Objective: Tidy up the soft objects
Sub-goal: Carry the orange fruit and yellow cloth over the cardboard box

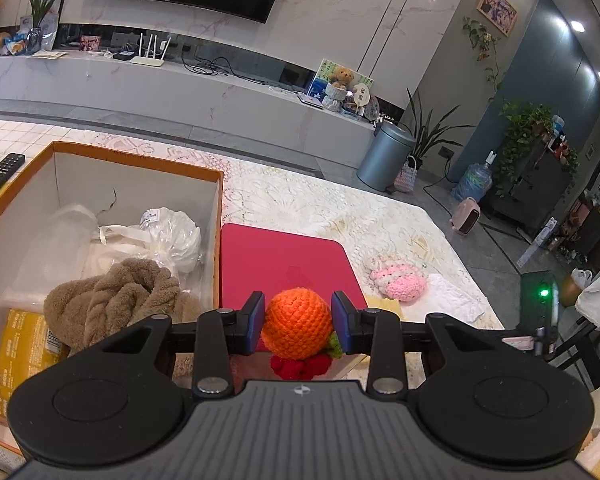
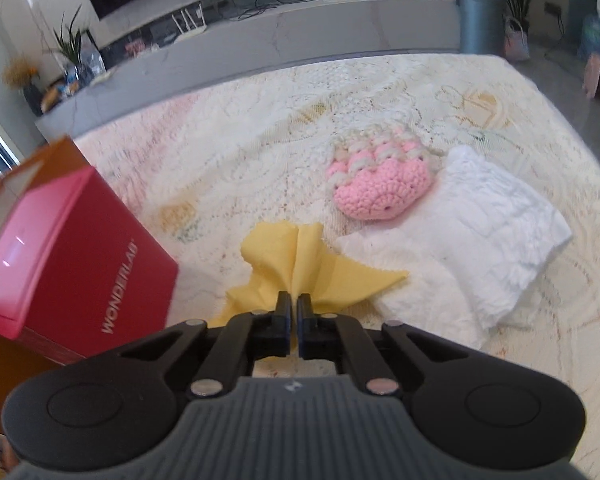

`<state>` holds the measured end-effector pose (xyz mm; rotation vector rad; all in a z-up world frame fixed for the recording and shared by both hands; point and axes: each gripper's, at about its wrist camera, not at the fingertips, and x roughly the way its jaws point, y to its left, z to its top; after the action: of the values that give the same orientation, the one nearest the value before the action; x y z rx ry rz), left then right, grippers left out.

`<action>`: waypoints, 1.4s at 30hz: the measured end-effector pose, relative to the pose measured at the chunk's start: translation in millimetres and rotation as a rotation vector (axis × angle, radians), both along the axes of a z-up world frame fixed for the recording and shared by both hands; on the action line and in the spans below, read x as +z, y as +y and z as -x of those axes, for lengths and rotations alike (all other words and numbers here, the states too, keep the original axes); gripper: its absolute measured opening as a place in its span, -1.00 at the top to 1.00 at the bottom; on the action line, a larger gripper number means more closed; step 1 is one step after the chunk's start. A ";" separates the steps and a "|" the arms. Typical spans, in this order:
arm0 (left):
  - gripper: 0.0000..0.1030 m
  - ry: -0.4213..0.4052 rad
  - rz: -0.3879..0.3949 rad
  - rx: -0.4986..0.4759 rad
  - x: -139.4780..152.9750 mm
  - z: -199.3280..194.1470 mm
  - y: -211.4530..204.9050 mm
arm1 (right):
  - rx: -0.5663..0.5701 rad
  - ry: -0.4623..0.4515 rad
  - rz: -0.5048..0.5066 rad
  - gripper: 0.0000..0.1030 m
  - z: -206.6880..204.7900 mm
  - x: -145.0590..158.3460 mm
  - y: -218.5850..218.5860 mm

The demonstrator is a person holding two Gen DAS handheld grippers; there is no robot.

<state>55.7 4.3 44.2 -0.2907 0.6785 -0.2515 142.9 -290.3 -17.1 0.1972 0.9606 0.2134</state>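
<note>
Squeezing a round crocheted orange (image 1: 298,326), left gripper (image 1: 299,322); right gripper (image 2: 294,322) pinches thin yellow cloth (image 2: 300,264).

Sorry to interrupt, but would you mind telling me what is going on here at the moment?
A person is tidying soft things with two handheld grippers. The left gripper grips an orange crocheted ball above a red box, beside the open box holding a brown towel. The right gripper has pinched a yellow cloth. A pink crocheted piece and a white cloth lie on the table.
</note>
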 end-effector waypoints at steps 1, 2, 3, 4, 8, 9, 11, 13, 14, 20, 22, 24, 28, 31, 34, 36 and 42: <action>0.21 0.000 -0.003 0.001 0.0 0.5 -0.6 | -0.007 -0.003 -0.015 1.00 1.0 1.3 -2.8; 0.21 0.001 -0.004 0.001 0.2 0.1 -0.5 | -0.014 -0.004 -0.032 1.00 1.2 2.4 -5.5; 0.21 0.002 -0.004 0.000 0.3 -0.1 -0.6 | -0.021 -0.005 -0.053 1.00 1.0 3.6 -8.6; 0.21 0.003 -0.004 0.001 0.3 0.2 -0.9 | -0.027 -0.008 -0.078 1.00 1.1 5.1 -12.1; 0.21 0.008 -0.003 0.002 0.1 -0.8 -0.4 | -0.050 -0.068 -0.170 1.00 3.8 14.9 -25.5; 0.21 0.009 -0.003 0.001 0.1 -0.9 -0.2 | -0.053 -0.088 -0.194 1.00 4.5 17.6 -28.6; 0.21 0.011 -0.001 0.002 0.1 -1.0 -0.1 | -0.064 -0.113 -0.248 1.00 4.9 23.0 -36.8; 0.21 0.013 0.000 0.003 -0.1 -1.4 0.5 | -0.080 -0.148 -0.280 1.00 7.2 28.2 -44.3; 0.21 0.014 0.000 0.003 -0.1 -1.4 0.7 | -0.085 -0.163 -0.286 1.00 8.2 31.1 -47.2; 0.21 0.015 -0.009 0.009 2.4 -1.1 0.9 | -0.107 -0.212 -0.306 1.00 14.1 44.5 -60.2; 0.21 0.014 -0.012 0.014 3.5 -1.1 1.6 | -0.114 -0.229 -0.307 1.00 15.7 50.0 -61.0; 0.21 0.014 -0.008 0.018 4.9 -0.5 2.5 | -0.108 -0.253 -0.313 1.00 18.3 57.8 -60.9; 0.21 0.004 0.019 0.011 13.2 3.4 4.8 | -0.091 -0.302 -0.312 1.00 26.2 76.3 -56.6; 0.21 -0.033 0.002 0.020 23.7 8.7 4.0 | -0.070 -0.322 -0.316 1.00 32.2 90.7 -50.3; 0.21 -0.045 0.011 0.032 32.2 12.2 7.1 | -0.048 -0.362 -0.305 1.00 39.8 110.7 -39.4; 0.21 -0.065 -0.011 0.053 39.3 14.8 7.9 | -0.037 -0.372 -0.319 1.00 43.8 125.0 -32.3; 0.21 -0.129 0.057 0.069 66.8 15.2 24.9 | 0.047 -0.458 -0.328 0.99 61.6 175.5 1.8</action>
<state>40.5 29.2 111.0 -0.3491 0.5330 -0.2216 81.3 -288.5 158.4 0.4077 0.4704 0.4397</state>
